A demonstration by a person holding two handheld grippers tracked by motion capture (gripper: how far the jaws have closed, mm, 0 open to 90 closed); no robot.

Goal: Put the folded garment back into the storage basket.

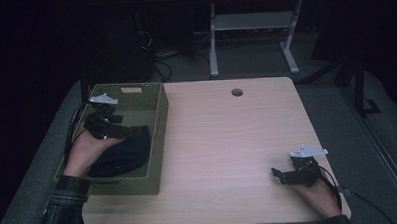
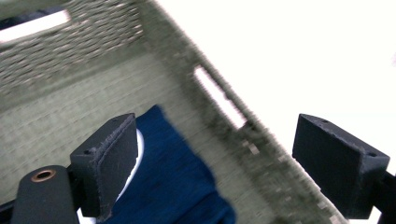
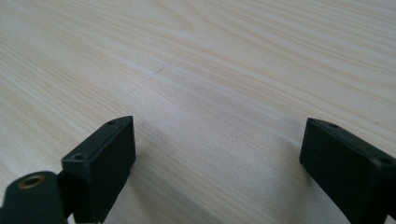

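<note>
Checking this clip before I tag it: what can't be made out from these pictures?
- Dark cloth in the basket: high view too dim to tell what garment it is; the left gripper and hand cover part.
- Same cloth, left gripper view: cut off by the bottom edge; basket wall blurred.
- Table beyond the basket wall, left gripper view: washed out white.

Left gripper [image 2: 219, 163] seen along its own two black jaws, which stand wide apart with nothing between them. Behind them lies the interior of a woven green basket [image 2: 93, 42], its side wall running diagonally (a narrow handle slot is cut through it). A folded dark blue cloth [image 2: 177, 186] rests on the basket floor, partly behind the left-hand jaw. Beyond the wall, the background is overexposed.
</note>
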